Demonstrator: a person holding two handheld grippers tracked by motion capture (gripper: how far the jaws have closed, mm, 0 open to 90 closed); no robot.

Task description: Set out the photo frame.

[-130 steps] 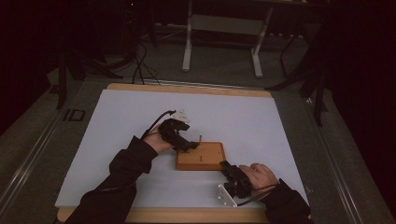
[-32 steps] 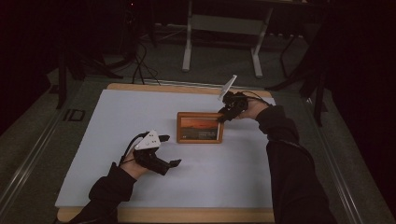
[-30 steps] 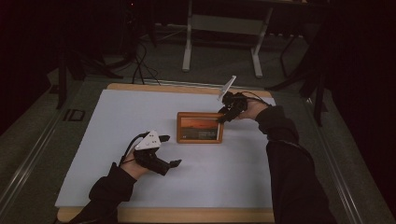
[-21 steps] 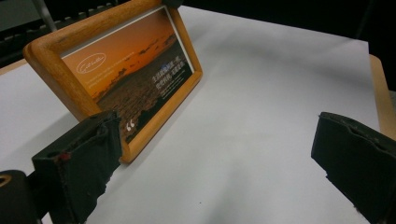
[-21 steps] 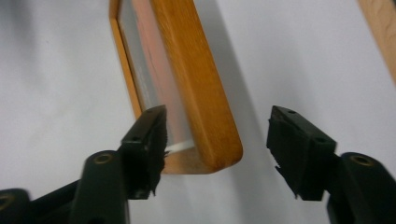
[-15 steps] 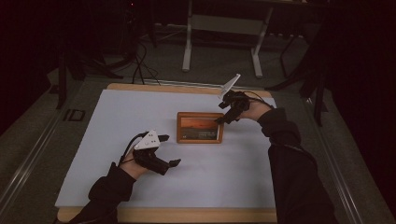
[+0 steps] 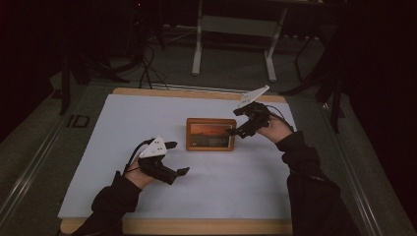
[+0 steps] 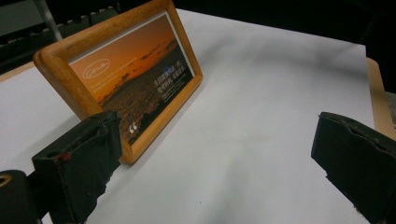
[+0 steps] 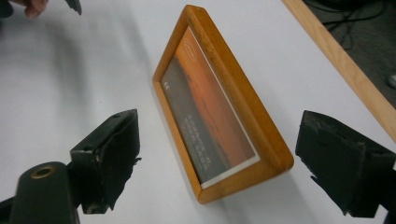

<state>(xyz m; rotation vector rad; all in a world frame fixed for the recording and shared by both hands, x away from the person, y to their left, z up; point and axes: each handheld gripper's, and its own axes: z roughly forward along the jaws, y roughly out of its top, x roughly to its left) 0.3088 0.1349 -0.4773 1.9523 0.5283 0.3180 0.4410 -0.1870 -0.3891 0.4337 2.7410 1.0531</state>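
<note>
Wooden picture frame (image 7: 211,134) standing upright near the middle of the white table (image 7: 295,187), leaning slightly back. Rounded light-brown border; landscape format. It holds a print of an orange sunset over dark ground, with small white lettering.

Small print on photo frame (image 8: 135,88) too blurred to be read. Frame's back hidden. Right jaw cut off by edge in left gripper view. Room behind table lost in dark.

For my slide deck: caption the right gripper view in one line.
Right gripper, jaws open, facing a standing wooden picture frame with a sunset print on the white table.
</note>
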